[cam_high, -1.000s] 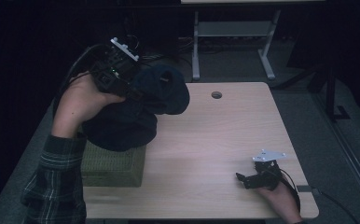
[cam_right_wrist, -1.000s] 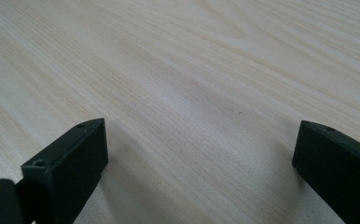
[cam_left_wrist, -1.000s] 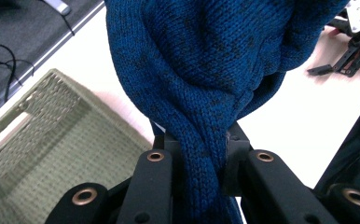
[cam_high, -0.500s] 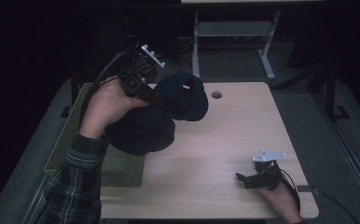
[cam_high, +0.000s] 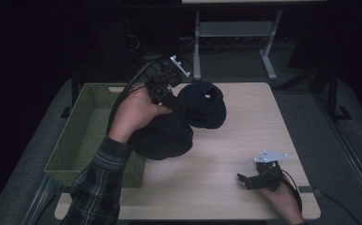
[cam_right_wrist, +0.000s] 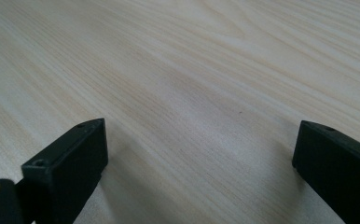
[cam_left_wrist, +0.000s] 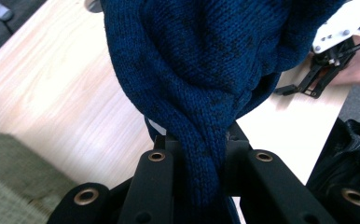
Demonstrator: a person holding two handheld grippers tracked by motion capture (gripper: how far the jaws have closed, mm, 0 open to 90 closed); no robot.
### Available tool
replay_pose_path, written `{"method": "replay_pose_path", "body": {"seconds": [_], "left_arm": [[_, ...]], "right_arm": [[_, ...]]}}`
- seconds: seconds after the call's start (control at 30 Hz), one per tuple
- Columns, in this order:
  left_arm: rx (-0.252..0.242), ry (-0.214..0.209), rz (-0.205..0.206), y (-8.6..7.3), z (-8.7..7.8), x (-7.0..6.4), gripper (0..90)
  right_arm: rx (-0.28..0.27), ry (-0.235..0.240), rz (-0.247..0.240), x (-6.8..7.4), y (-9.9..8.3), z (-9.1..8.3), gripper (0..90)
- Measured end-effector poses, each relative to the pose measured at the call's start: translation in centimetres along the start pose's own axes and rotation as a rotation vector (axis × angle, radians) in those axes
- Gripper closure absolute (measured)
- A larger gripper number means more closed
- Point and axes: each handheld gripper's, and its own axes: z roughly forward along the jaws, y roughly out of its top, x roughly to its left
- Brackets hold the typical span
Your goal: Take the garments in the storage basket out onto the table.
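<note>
Left gripper (cam_left_wrist: 201,154) pinches blue knit sweater (cam_left_wrist: 206,60) fold (thin bite); slip risk. Right gripper (cam_right_wrist: 197,154) spread, idle.

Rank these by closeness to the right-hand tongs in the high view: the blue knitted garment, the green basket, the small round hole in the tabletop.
From the right tongs, at the table's near right:
1. Blue knitted garment, held up at centre-left.
2. Small round hole, near the far edge.
3. Green basket, off the left edge.
</note>
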Motion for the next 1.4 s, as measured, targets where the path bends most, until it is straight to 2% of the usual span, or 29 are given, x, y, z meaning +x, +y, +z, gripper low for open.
{"method": "replay_pose_path", "body": {"seconds": [0.3, 0.37, 0.47, 0.5, 0.53, 0.6, 0.87, 1.07, 1.1, 1.27, 1.4], "left_arm": [[0.004, -0.053, 0.005, 1.0, 3.0, -1.5, 78.2], [0.02, -0.076, 0.015, 1.2, 4.1, -2.0, 78.2], [0.016, -0.091, 0.015, 1.3, 4.8, -2.4, 78.2], [0.014, -0.113, 0.012, 1.3, 5.5, -2.7, 78.2], [0.014, -0.113, 0.012, 1.3, 5.5, -2.7, 78.2], [0.02, -0.136, 0.019, 1.5, 6.6, -3.3, 78.2], [0.045, -0.184, 0.024, 1.8, 8.8, -4.3, 78.2], [0.079, -0.222, 0.025, 1.8, 11.6, -4.4, 78.1], [0.079, -0.222, 0.025, 1.8, 11.6, -4.4, 78.2], [0.105, -0.232, 0.0, 1.4, 14.3, -3.6, 78.1], [0.108, -0.245, -0.018, 1.1, 15.4, -2.9, 78.0]], "right_arm": [[0.0, 0.001, 0.0, 0.0, 0.0, 0.0, 2.9], [0.0, 0.001, 0.0, 0.0, 0.0, 0.0, 2.9], [0.0, 0.001, 0.001, 0.0, 0.0, 0.0, 2.9], [0.0, 0.002, 0.001, 0.0, 0.0, 0.0, 2.9], [0.0, 0.002, 0.001, 0.0, 0.0, 0.0, 2.9], [0.0, 0.002, 0.0, 0.0, 0.0, 0.0, 2.9], [0.0, 0.001, -0.001, 0.0, 0.0, 0.0, 2.9], [0.001, 0.0, 0.0, 0.0, 0.0, 0.0, 2.9], [0.001, 0.0, 0.0, 0.0, 0.0, 0.0, 2.9], [0.001, 0.0, -0.001, 0.0, 0.0, 0.0, 2.9], [0.001, 0.001, -0.001, 0.0, 0.0, 0.0, 2.9]]}}
